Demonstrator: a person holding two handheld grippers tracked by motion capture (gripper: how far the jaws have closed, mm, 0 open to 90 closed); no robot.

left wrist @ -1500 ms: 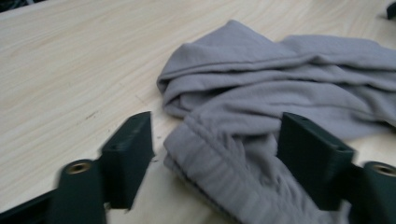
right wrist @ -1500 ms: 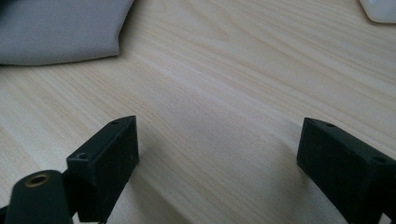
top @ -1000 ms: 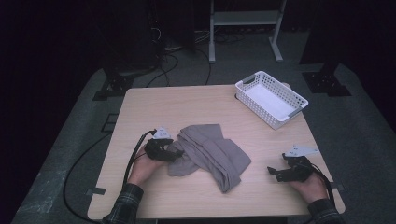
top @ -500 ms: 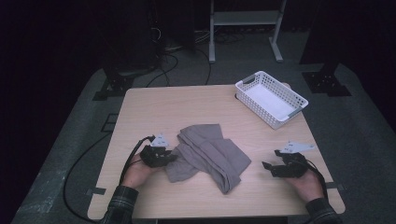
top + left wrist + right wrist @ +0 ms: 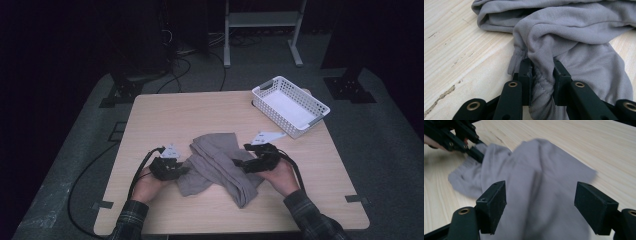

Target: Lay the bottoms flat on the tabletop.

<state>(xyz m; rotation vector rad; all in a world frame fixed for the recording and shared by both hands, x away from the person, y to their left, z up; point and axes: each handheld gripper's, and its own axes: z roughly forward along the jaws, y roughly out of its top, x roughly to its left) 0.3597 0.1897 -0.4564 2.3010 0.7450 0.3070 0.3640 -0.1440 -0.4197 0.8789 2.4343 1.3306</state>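
High view: white basket [image 5: 290, 106] holds nothing.

light: dim, dark surround | table lit | right gripper view: motion-blurred

Grey cloth [image 5: 220, 162], plain knit, no print. Desk [image 5: 200, 110] light wood with fine grain lines. Basket [image 5: 290, 105] white, lattice-patterned walls. Both grippers black: left gripper [image 5: 182, 170], right gripper [image 5: 239, 162], brass-coloured rivets on the jaws. Sleeves [image 5: 131, 222] dark plaid. Floor [image 5: 80, 150] grey.
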